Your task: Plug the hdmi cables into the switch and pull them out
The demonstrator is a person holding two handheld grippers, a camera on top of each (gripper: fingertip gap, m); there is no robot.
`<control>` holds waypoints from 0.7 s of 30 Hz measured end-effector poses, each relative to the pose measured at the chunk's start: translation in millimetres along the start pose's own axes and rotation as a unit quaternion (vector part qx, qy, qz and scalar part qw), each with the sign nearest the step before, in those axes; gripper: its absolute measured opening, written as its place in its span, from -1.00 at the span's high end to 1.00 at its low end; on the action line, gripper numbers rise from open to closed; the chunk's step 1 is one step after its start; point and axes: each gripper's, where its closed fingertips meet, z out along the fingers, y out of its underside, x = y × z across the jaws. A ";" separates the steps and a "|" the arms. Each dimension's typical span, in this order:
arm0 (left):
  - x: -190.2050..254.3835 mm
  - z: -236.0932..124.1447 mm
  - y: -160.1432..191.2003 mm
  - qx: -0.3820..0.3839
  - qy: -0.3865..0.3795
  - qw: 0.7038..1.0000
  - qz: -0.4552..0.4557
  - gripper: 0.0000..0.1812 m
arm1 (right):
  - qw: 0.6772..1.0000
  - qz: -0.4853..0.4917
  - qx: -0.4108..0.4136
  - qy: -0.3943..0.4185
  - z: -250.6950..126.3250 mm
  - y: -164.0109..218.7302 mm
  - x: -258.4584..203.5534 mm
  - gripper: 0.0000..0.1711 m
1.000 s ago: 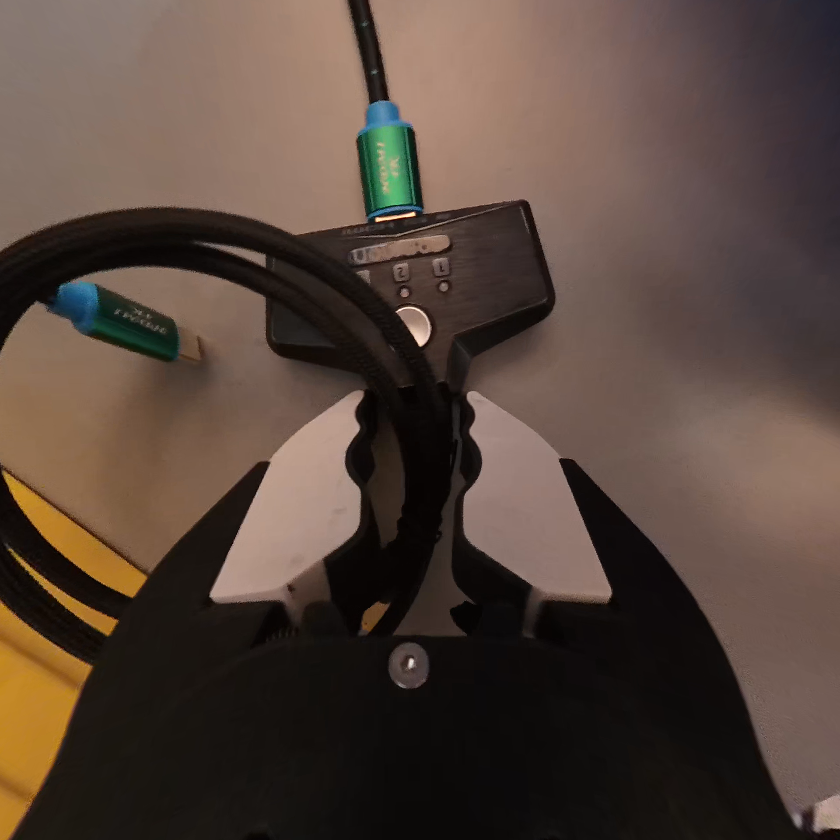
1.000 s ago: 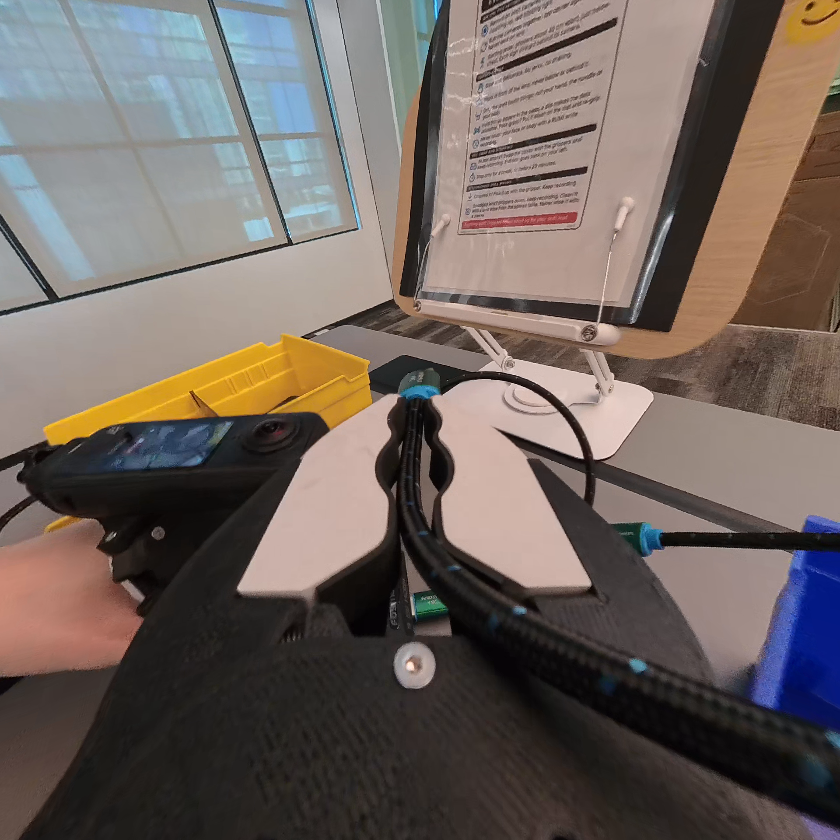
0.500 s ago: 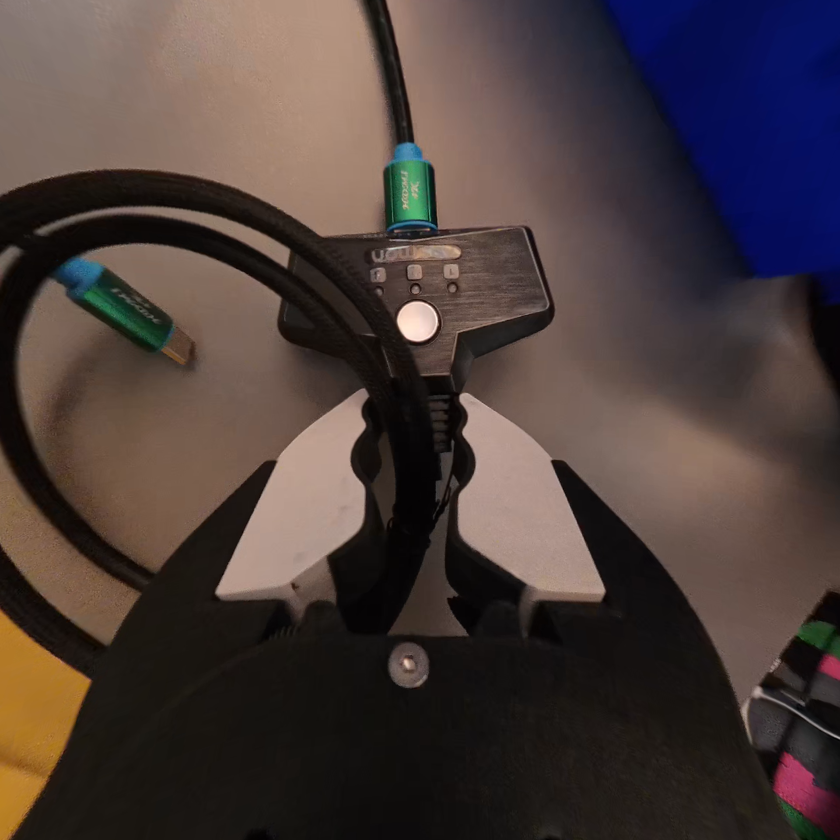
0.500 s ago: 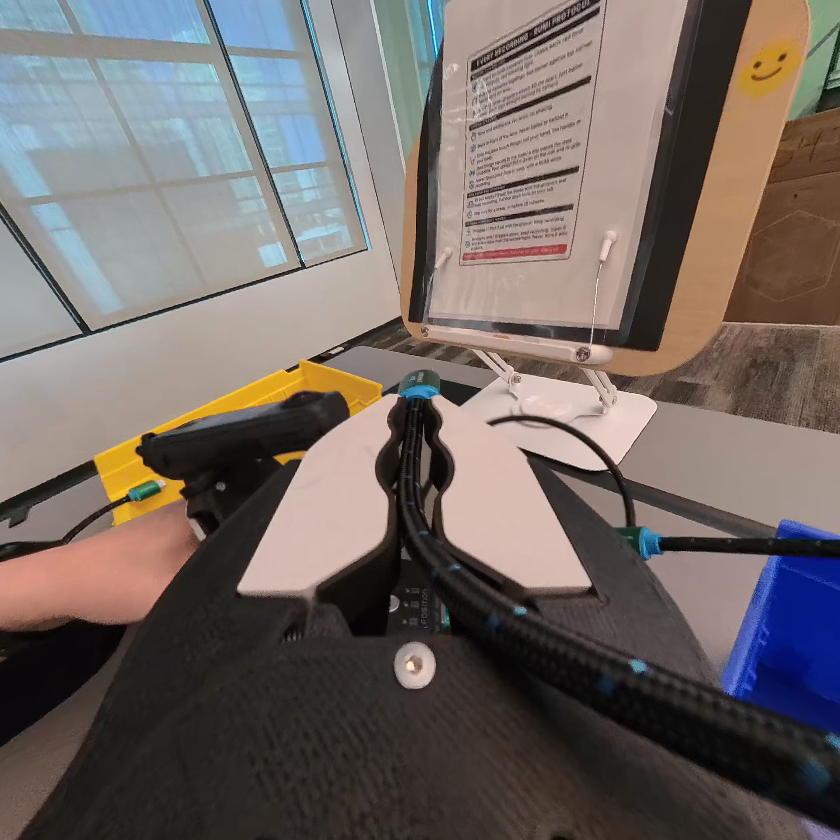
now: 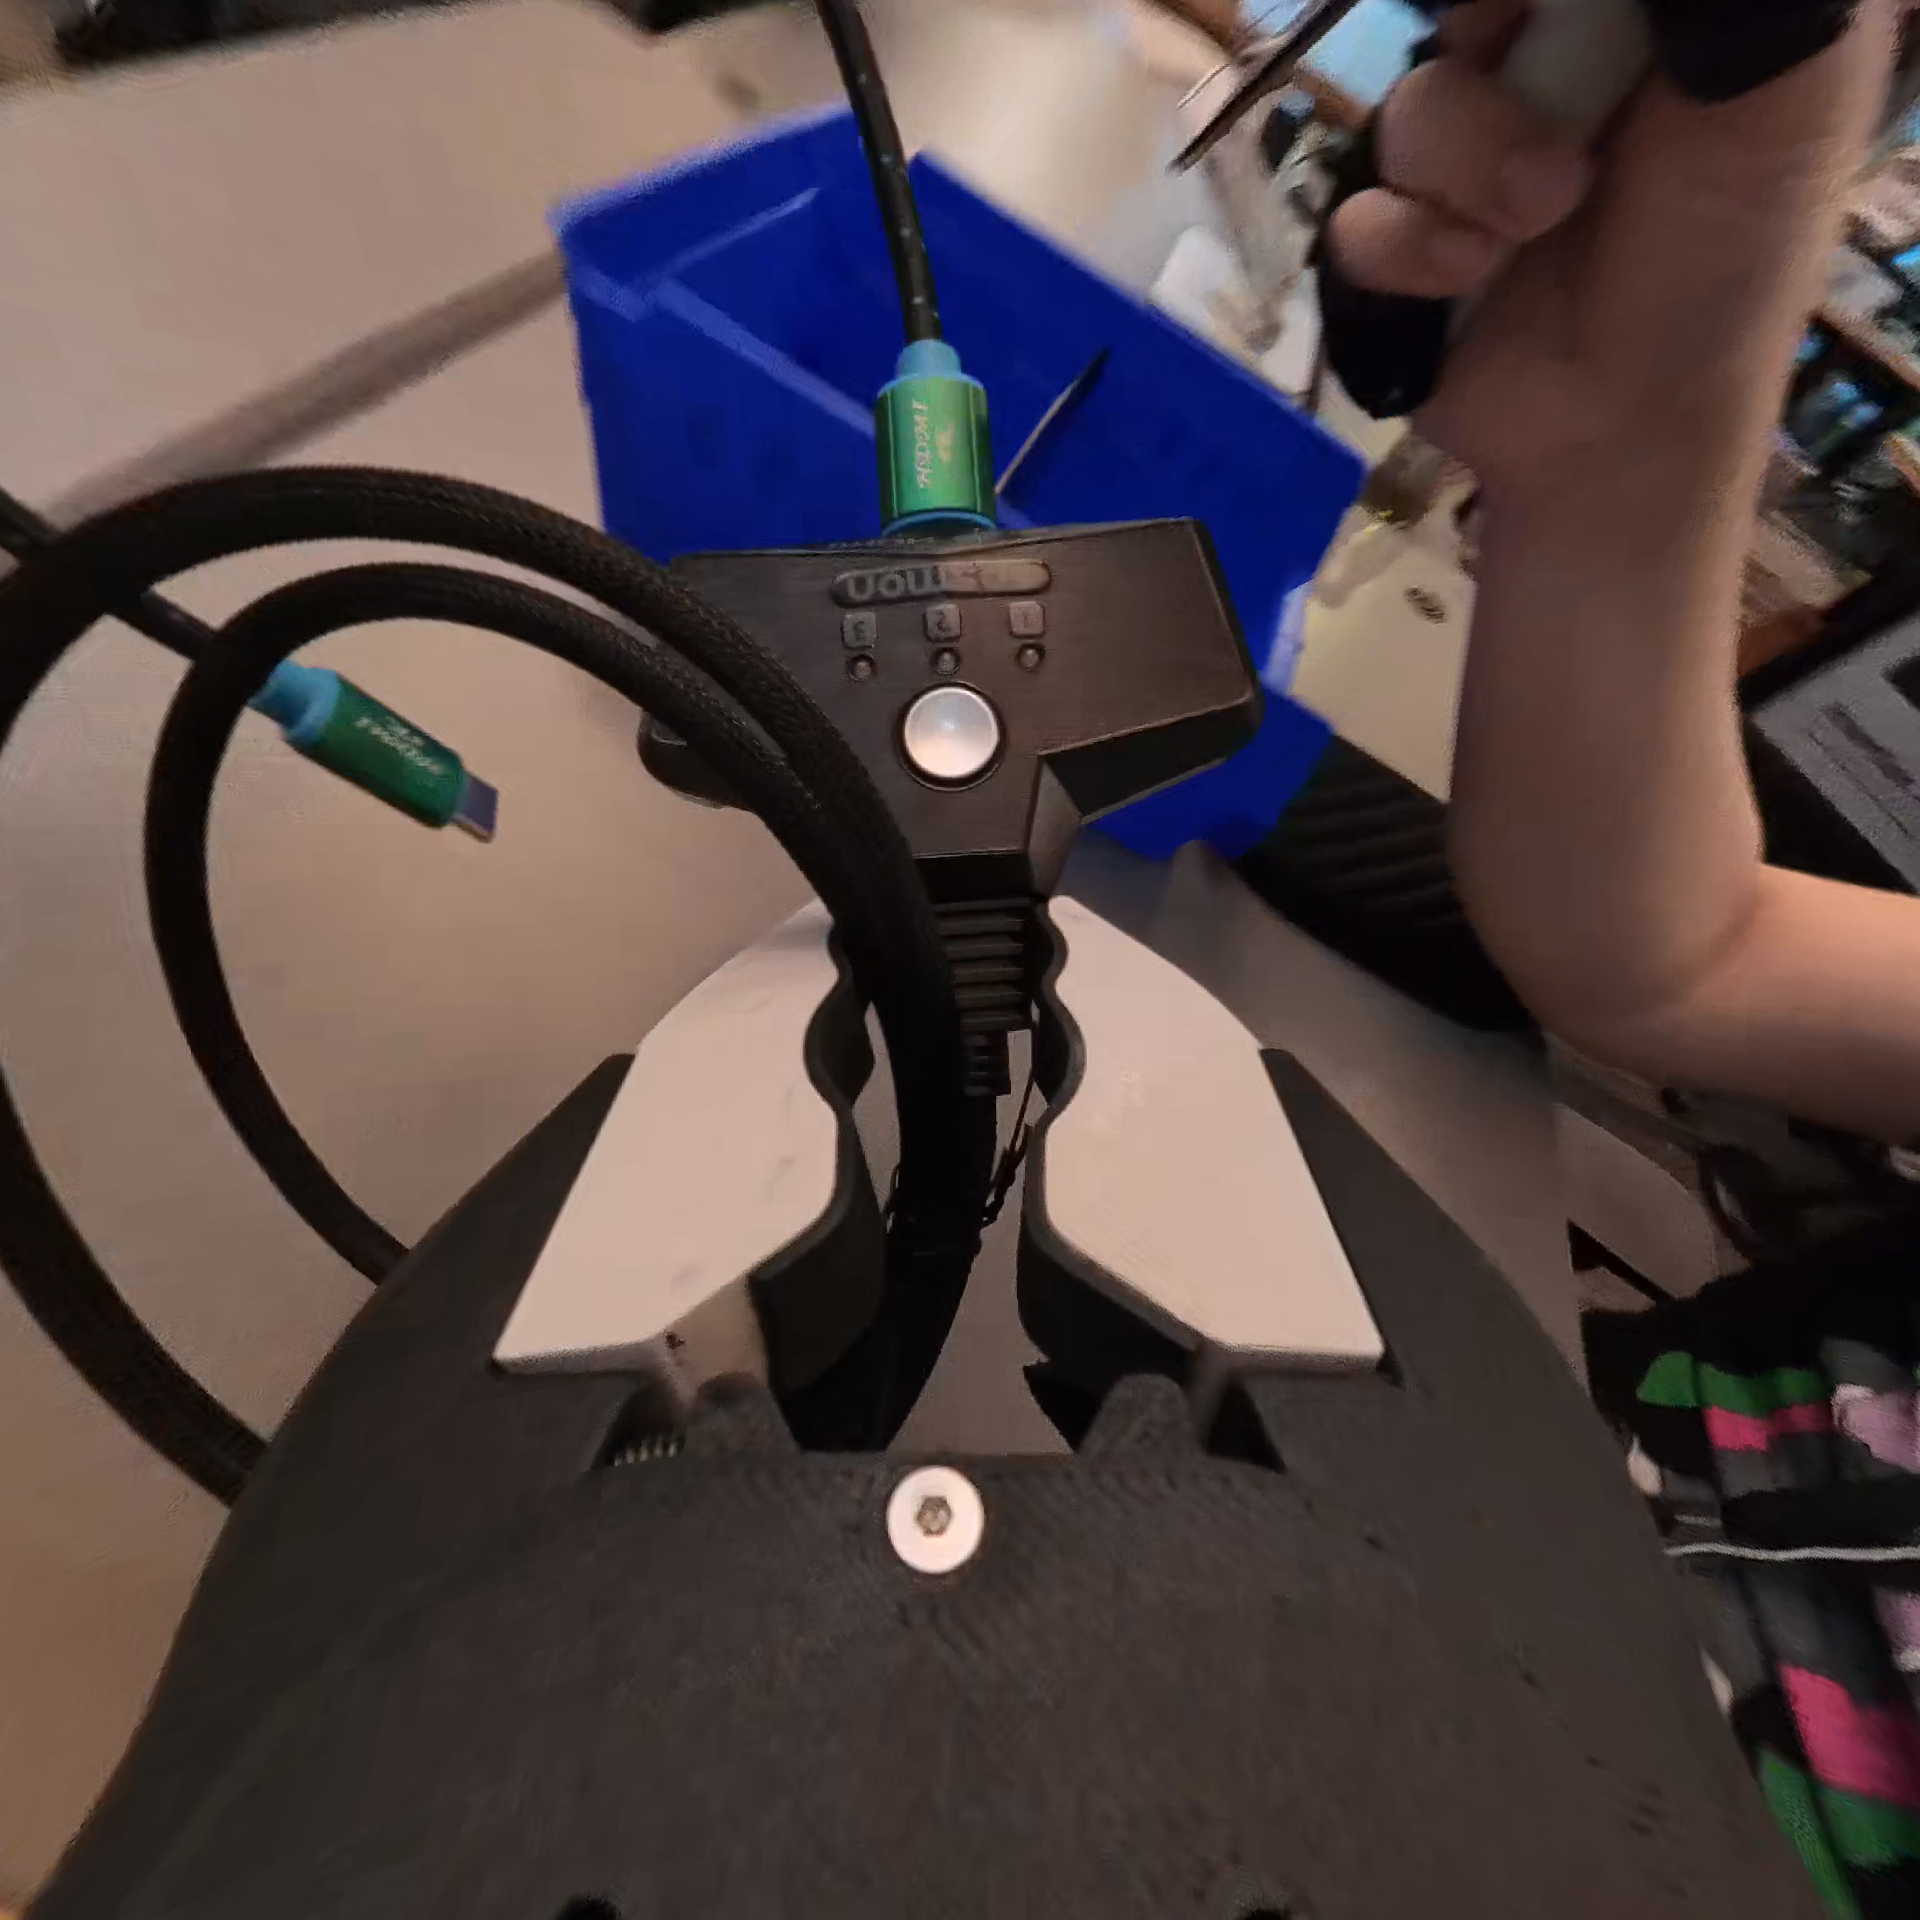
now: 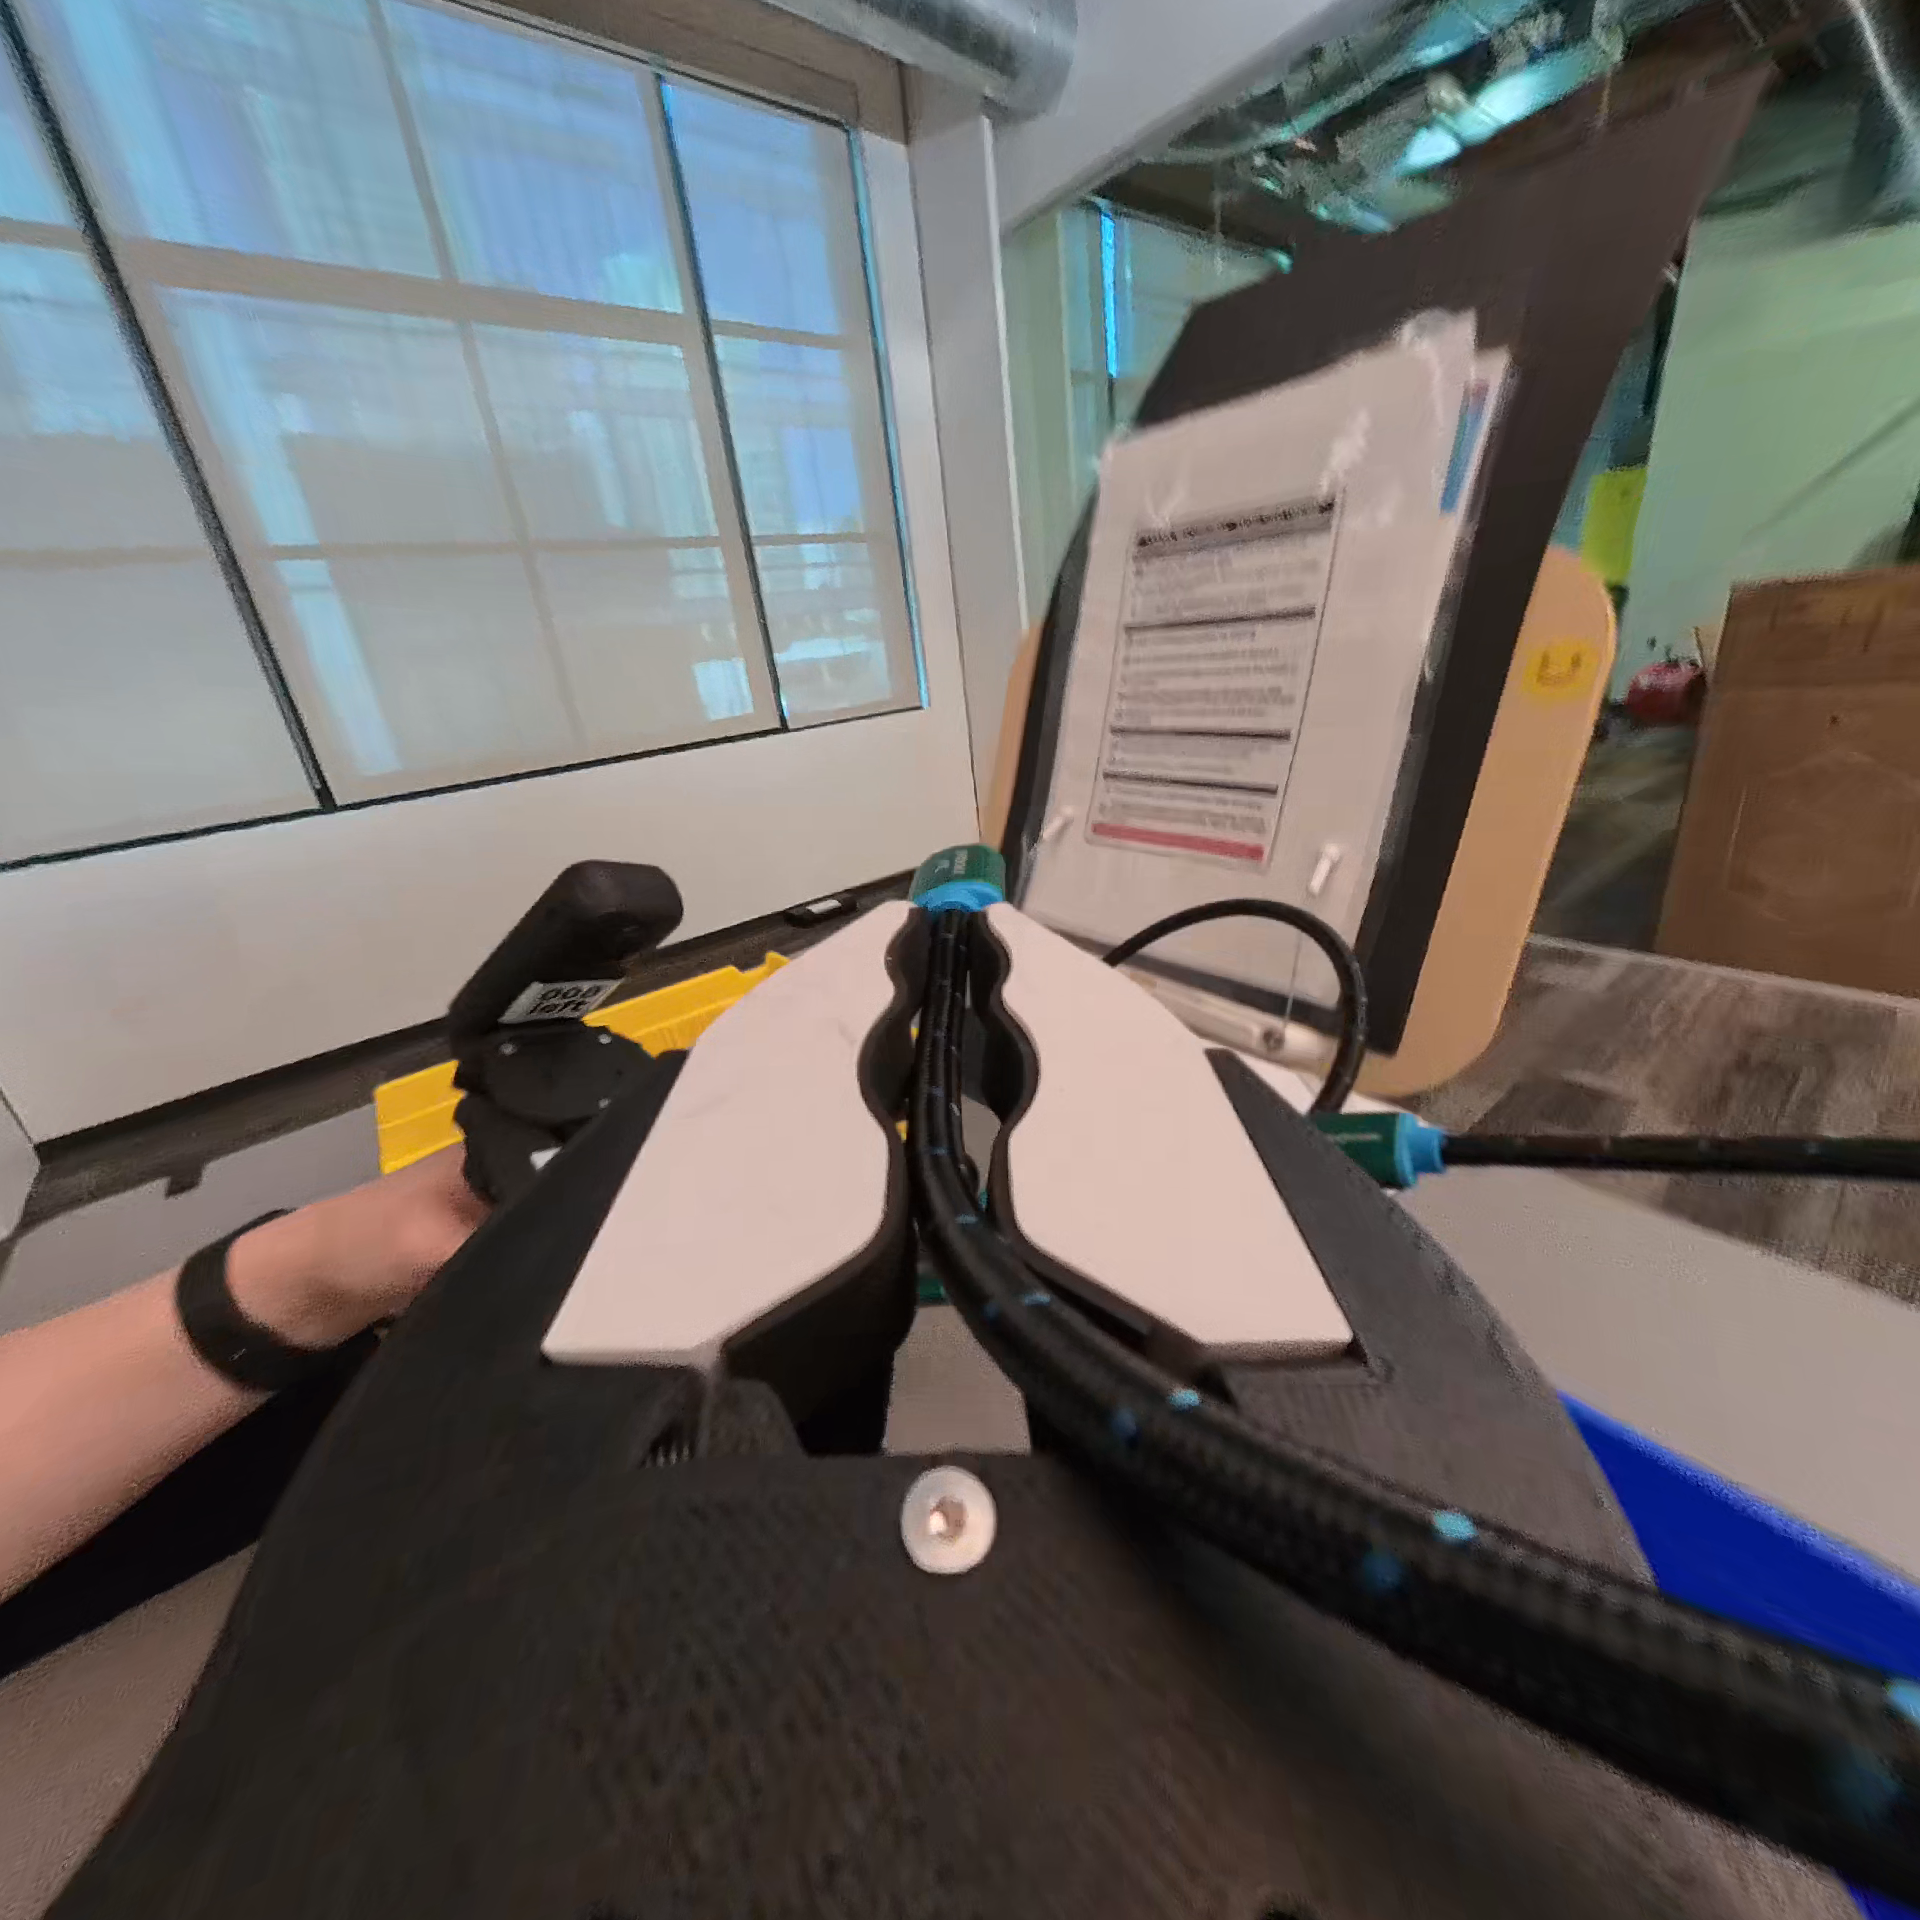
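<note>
The left gripper is closed on the ribbed black tail of the HDMI switch, and a thick braided cable passes between the same fingers beside that tail. The switch is lifted above the grey table, its round silver button facing the camera. One green HDMI plug with a blue collar sits in the port on the far edge of the switch. A second green plug hangs free at the left, not touching the switch. Behind the switch stands a blue bin. The right gripper is clamped on a black cable with blue flecks, just behind its green plug, which points toward a white instruction sheet on a stand. A third plug shows at the right of the fingers, and a yellow bin lies at the left.
</note>
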 end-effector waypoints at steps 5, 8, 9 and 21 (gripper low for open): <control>39.3 -25.7 -31.6 0.044 0.100 0.986 0.126 0.70 | 0.995 -0.051 -0.022 -0.082 -34.5 -40.2 -42.6 0.90; 55.2 -42.4 -50.0 0.062 0.137 0.974 0.170 0.70 | 0.987 -0.058 -0.026 -0.146 -59.3 -57.6 -73.3 0.91; 59.0 -47.4 -53.6 0.065 0.145 0.969 0.188 0.70 | 0.985 -0.061 -0.026 -0.162 -66.4 -61.7 -81.6 0.91; 72.4 -104.2 -54.1 0.131 0.175 0.943 0.249 0.70 | 0.982 -0.106 0.025 -0.152 -102.7 -95.9 -104.0 0.90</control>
